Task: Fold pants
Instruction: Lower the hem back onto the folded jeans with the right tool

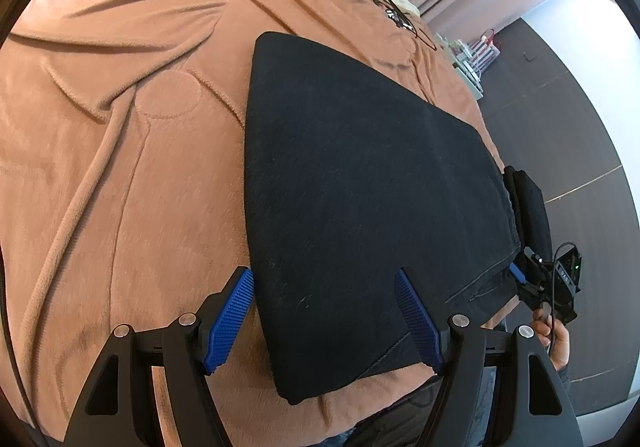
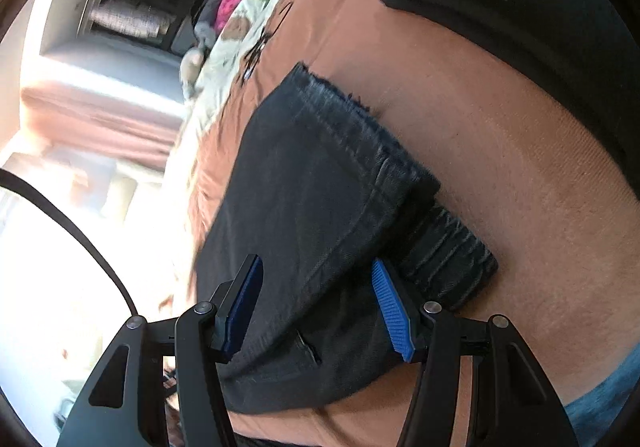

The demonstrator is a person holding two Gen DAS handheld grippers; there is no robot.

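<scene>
Left wrist view: the pants [image 1: 360, 187] lie flat as a dark folded slab on the bed's orange blanket [image 1: 120, 167], near its edge, likely so both hands can reach them. The left tool [image 1: 324, 311] hovers over the near corner with its 2 blue pads spread and nothing between them, released. At the far right edge the right tool [image 1: 516, 273] meets the waistband end, a hand [image 1: 554, 335] behind it.

Right wrist view: the right tool [image 2: 318, 303] is angled low over that end, where the hems [image 2: 440, 243] are stacked in layers. Its pads straddle the cloth without visibly pressing, so it looks released, probably poised to pinch for the next fold.
</scene>
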